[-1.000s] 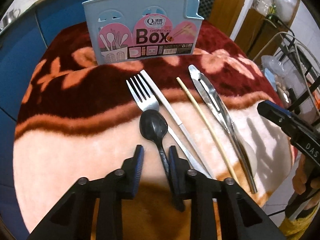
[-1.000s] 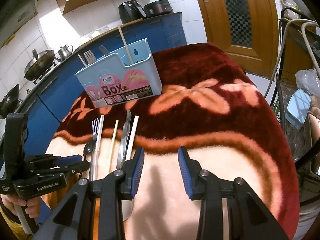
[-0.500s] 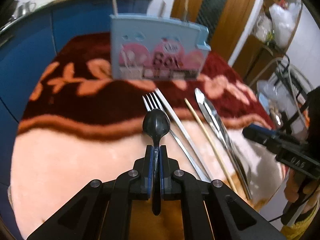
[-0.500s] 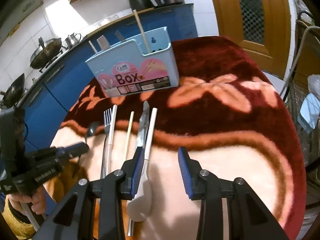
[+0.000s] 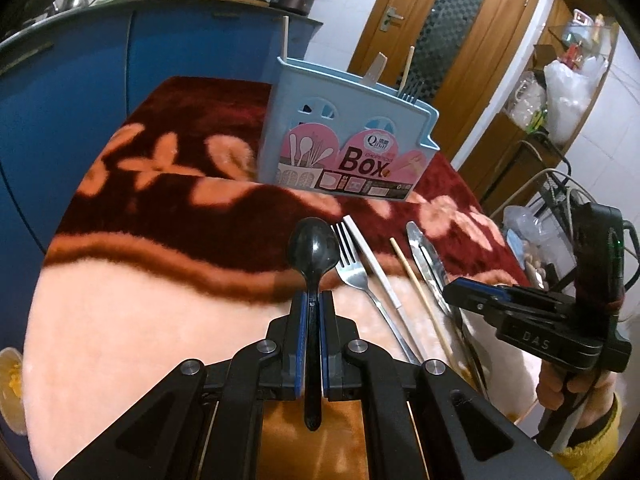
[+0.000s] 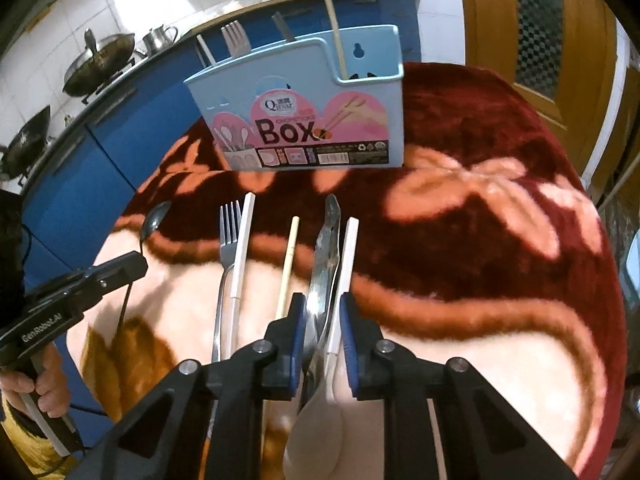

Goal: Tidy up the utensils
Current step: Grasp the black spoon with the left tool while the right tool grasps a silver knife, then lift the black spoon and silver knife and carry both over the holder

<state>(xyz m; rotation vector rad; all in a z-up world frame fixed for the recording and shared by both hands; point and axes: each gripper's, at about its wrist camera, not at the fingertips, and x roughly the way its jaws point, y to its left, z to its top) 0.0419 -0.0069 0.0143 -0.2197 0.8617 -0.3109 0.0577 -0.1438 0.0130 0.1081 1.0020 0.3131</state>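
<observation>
My left gripper point(image 5: 314, 300) is shut on the handle of a black spoon point(image 5: 314, 248) and holds it above the blanket, bowl forward. The blue utensil box point(image 5: 348, 140) stands behind it. A fork point(image 5: 352, 264), a white chopstick point(image 5: 376, 264), a wooden chopstick point(image 5: 416, 288) and metal tongs point(image 5: 426, 256) lie in a row. My right gripper point(image 6: 323, 312) is low over the tongs point(image 6: 328, 240) and a white spoon point(image 6: 350, 248). Its jaws are closing, with both utensils between them and a thin gap still showing at the pads.
The box point(image 6: 304, 120) holds a fork and chopsticks upright. The red and peach blanket point(image 6: 480, 280) covers the table. Blue cabinets point(image 6: 120, 128) with woks run behind, a wooden door point(image 5: 440, 40) is beyond, and a wire rack point(image 5: 560, 208) stands at the right.
My left gripper shut on the black spoon's handle and lifted it off the blanket. My right gripper moved left over the tongs and white spoon, and its jaws narrowed.
</observation>
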